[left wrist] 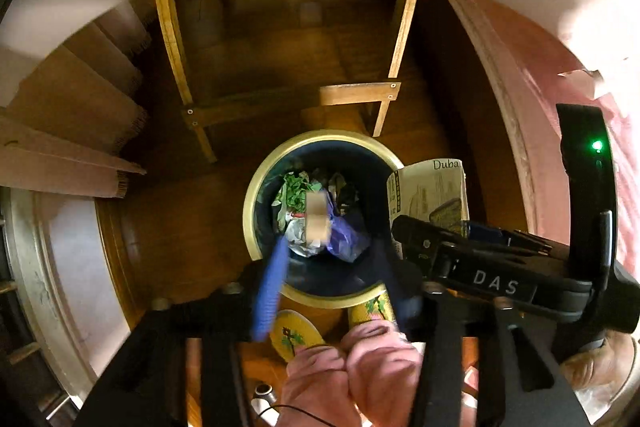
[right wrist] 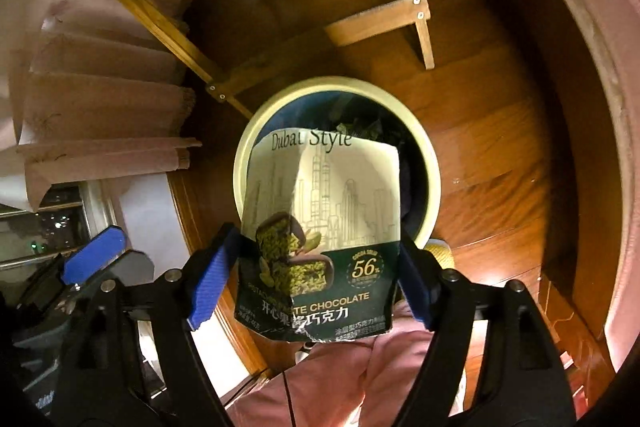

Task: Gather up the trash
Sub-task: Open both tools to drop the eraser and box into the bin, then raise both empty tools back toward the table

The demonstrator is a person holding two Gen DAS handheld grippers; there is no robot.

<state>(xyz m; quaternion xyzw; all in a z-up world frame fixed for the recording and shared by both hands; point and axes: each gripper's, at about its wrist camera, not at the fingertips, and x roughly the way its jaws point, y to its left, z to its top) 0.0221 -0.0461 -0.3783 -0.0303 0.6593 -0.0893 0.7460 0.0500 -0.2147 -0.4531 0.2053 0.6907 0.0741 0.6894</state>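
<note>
Right gripper (right wrist: 316,267) is clamping chocolate wrapper (right wrist: 320,211) over the bin (right wrist: 424,155); should be centring before release; left gripper (left wrist: 332,263) is hanging open, empty

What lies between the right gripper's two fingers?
The chocolate wrapper, pinched by both fingers above the bin, in the right wrist view.
</note>
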